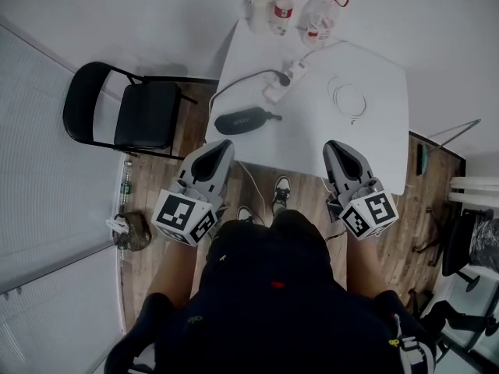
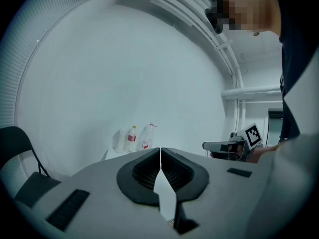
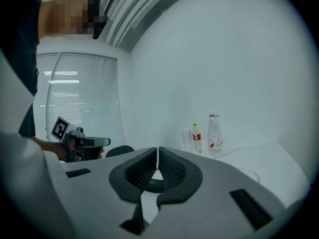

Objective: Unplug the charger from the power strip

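Charger plug (image 1: 284,79), small and dark, sits in the long white power strip (image 1: 273,93) angled across the white tabletop (image 1: 374,131), well ahead, midway between my left fingers (image 1: 217,153) and right fingers (image 1: 337,151), both closed and empty.

I read this as plain office or meeting room, not home. White table (image 1: 374,139) set against bare white wall (image 1: 156,6). Black folding chair (image 1: 129,111) beside it. Slatted window blinds (image 3: 79,93) along one side. Wood-look plank floor (image 1: 152,181). Power strip (image 1: 285,79) with cable on tabletop, few water bottles (image 1: 282,8) at far edge. Exposed white pipes (image 2: 249,91) run below ceiling. Dark furniture frames (image 1: 460,248) at my right, too cut off to name.
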`<state>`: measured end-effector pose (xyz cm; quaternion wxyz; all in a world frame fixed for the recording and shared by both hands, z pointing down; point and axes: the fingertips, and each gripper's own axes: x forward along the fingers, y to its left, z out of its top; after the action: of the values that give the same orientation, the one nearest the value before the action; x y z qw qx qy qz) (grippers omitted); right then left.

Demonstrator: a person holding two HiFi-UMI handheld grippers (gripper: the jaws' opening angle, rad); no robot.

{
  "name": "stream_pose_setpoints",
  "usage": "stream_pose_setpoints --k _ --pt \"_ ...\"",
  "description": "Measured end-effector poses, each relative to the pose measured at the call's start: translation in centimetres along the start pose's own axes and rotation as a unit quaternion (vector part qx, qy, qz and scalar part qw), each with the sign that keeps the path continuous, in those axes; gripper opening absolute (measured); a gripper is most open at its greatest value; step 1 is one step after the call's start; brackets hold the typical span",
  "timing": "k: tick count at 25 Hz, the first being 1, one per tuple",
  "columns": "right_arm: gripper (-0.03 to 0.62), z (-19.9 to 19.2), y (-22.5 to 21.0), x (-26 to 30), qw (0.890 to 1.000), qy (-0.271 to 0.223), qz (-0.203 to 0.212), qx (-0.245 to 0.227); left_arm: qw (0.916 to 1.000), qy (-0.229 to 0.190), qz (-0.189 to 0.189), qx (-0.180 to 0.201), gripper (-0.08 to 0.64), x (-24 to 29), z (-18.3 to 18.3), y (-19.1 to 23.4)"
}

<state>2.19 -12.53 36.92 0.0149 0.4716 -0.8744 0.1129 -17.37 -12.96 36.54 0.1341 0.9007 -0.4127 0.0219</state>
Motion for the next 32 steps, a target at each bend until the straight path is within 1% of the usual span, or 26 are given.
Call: stream_pose_setpoints --k 7,11,13,15,18,22,26,29,32 --pt "0.028 0.8 -7.4 5.8 0.999 0.007 0.033 0.019 0.9987 0.006 0.046 -0.022 0.023 7.4 1.0 2.9" --pt "0.028 1.0 -11.9 9.2 0.998 0.018 0.058 0.004 0.9973 0.015 0.069 -0.021 0.023 12.5 0.8 4.1" --pt "0.028 1.1 -13.3 10.7 0.997 0.026 0.070 -0.003 0.9968 0.024 0.074 -0.016 0.023 14.3 0.4 4.3" --pt "0.028 1.1 -14.3 11.8 0.996 0.023 0.082 0.000 0.9962 0.038 0.078 -0.010 0.023 15.8 -0.3 4.7" --pt "0.028 0.9 -15.2 13.3 0.995 0.026 0.091 -0.008 0.9950 0.066 0.073 -0.015 0.023 18.2 -2.0 5.3" --pt "0.028 -0.3 -16.2 15.5 0.995 0.048 0.089 -0.024 0.9923 0.104 0.059 -0.030 0.023 21.4 -4.3 6.1" --pt "0.028 -2.9 -17.0 18.2 0.989 0.102 0.075 -0.071 0.9886 0.142 0.038 -0.035 0.023 24.7 -7.1 6.9" --pt "0.029 -4.9 -17.6 20.4 0.987 0.124 0.067 -0.080 0.9830 0.175 0.031 -0.045 0.023 26.7 -9.7 8.0" --pt "0.029 -7.1 -18.3 22.6 0.981 0.158 0.059 -0.097 0.9771 0.204 0.028 -0.055 0.023 28.2 -12.0 8.8"
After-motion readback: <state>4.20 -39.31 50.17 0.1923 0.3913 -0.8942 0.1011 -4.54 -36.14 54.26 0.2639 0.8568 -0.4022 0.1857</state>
